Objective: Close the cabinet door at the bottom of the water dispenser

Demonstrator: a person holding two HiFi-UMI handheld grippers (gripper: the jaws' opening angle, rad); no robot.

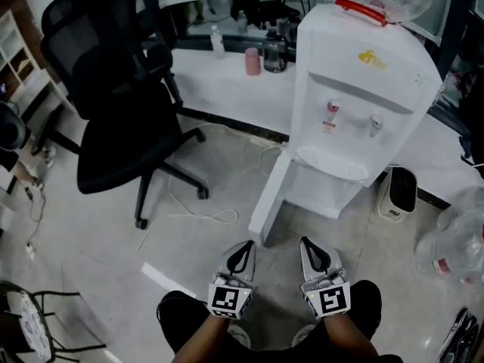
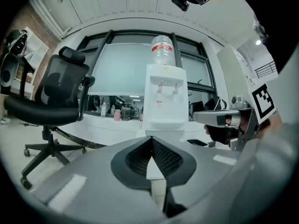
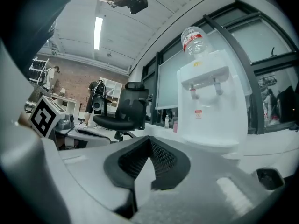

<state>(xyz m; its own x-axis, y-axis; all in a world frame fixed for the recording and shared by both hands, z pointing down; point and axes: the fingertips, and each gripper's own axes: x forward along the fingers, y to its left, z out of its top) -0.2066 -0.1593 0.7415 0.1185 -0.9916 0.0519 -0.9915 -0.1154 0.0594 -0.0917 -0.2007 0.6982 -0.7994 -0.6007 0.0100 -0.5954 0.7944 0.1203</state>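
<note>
White cabinet door (image 1: 270, 200) swung wide open at the base of the white water dispenser (image 1: 355, 104), jutting out over the floor. Left gripper (image 1: 243, 254) is near its free edge, right gripper (image 1: 312, 251) alongside. Both sets of fingers pressed together, nothing between.

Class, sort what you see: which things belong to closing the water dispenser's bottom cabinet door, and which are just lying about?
Belong to the job: water dispenser; open cabinet door; left tongs and right tongs, both shut.
Just lying about: office chair; pink cup; floor cable; plastic bag.
</note>
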